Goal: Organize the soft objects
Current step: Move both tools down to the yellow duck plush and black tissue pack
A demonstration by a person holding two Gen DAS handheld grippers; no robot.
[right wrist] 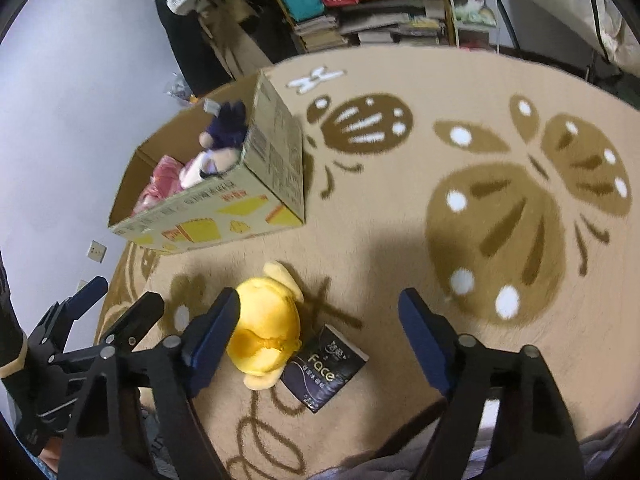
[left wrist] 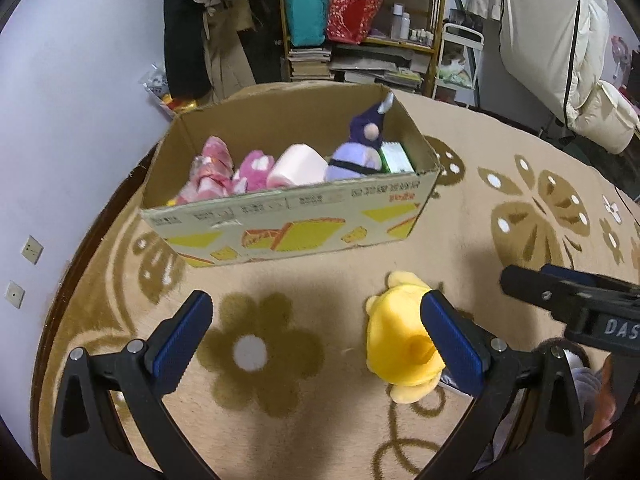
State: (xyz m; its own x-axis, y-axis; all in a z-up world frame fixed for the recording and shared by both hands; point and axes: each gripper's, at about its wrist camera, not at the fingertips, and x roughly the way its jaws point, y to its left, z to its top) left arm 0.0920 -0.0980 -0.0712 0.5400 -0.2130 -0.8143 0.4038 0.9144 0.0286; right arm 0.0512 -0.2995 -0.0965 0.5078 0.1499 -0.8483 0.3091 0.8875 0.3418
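Observation:
A yellow plush toy (left wrist: 400, 340) lies on the beige carpet in front of a cardboard box (left wrist: 288, 224). The box holds pink plush items (left wrist: 224, 172), a pink roll (left wrist: 298, 168), a purple gnome doll (left wrist: 360, 148) and a green pack (left wrist: 396, 158). My left gripper (left wrist: 316, 332) is open and empty; its right finger stands just right of the plush. My right gripper (right wrist: 320, 332) is open and empty above the plush (right wrist: 266, 332) and a dark tissue pack (right wrist: 324, 368), which lies beside the plush. The box also shows in the right wrist view (right wrist: 208, 216).
The carpet (right wrist: 440, 80) has brown butterfly and flower patterns. A lilac wall (left wrist: 80, 100) with sockets stands left of the box. Shelves with bags and books (left wrist: 360, 32), hanging clothes and bedding stand behind. The right gripper's body (left wrist: 572, 304) shows at the left view's right edge.

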